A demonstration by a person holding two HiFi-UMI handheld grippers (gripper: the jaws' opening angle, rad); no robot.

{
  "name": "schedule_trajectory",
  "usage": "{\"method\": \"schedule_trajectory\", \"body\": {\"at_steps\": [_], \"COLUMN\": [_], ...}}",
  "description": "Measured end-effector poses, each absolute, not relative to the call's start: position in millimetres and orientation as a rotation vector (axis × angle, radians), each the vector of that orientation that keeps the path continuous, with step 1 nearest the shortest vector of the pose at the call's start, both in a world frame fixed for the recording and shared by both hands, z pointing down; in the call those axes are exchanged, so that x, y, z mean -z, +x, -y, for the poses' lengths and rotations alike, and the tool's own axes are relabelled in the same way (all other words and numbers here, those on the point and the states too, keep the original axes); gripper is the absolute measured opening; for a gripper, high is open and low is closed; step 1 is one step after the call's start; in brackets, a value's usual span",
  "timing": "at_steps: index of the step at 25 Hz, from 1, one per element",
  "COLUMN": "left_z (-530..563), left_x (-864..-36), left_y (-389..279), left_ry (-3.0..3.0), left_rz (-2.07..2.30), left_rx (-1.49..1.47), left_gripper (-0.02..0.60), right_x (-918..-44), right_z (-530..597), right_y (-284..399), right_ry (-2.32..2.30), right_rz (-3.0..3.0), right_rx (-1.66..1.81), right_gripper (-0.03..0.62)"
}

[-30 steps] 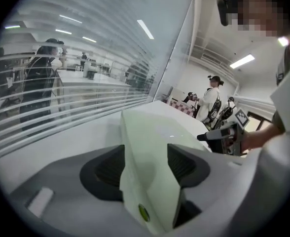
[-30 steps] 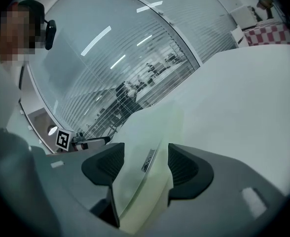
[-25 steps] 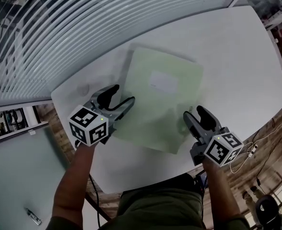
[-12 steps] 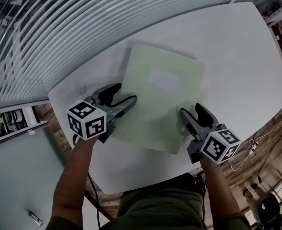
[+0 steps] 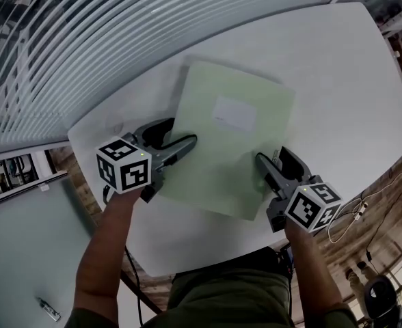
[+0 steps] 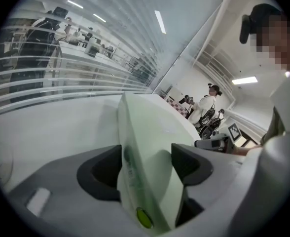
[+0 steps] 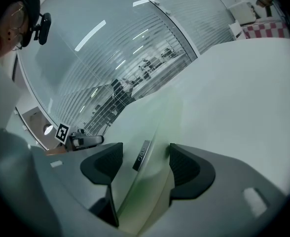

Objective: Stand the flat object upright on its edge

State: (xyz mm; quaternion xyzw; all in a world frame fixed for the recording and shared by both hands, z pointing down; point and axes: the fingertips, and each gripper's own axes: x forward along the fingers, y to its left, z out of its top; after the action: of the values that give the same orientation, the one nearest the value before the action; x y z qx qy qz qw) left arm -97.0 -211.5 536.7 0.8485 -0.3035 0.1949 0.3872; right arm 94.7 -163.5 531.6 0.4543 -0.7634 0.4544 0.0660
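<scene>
Pale-green flat folder [image 5: 232, 139] is seen on the white bench [image 5: 338, 80], approx. mid-bench, w/ a white label [image 5: 234, 113] on its upper face. It looks to lie flat or nearly so in the head view; whether an edge is raised off the bench can't be told.

L claw [image 5: 180, 132] is placed at the folder's left edge, w/ that edge btwn its jaws. The jaws are spread wide and have just been opening. The folder's edge runs btwn the two dark pads but isn't pinched, so the claw is released, not grasping. A small green dot [image 6: 144, 217] is seen low on the folder's edge in the left gripper view.

R claw [image 5: 271, 157] is placed at the folder's lower right edge, likewise astride it. Its jaws are held apart w/ the thin edge btwn them; a gap shows at one pad, and no squeeze is seen at the other. It is released too. A small grey strip [image 7: 141, 154] is seen on the folder btwn these jaws.

Both claws are angled down toward the bench, on opp. sides of the folder. White blinds [image 5: 119, 39] are seen behind the bench's far side, and a cable [image 5: 351, 217] is seen off the bench's right edge.
</scene>
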Motion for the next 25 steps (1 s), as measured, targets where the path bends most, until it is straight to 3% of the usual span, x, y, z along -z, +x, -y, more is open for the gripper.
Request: {"method": "schedule_trajectory", "body": {"at_steps": [25], "left_z": [195], "left_x": [-525], "left_y": [-93], "left_ry": [2.113], "left_rz": [0.878], "left_rx": [-0.602], "left_gripper": [0.296], "right_x": [-527], "right_z": [160], "right_y": [99], "right_ry": [1.397], "right_rz": [2.255], "right_rx": [-1.361], "right_gripper": [0.281]}}
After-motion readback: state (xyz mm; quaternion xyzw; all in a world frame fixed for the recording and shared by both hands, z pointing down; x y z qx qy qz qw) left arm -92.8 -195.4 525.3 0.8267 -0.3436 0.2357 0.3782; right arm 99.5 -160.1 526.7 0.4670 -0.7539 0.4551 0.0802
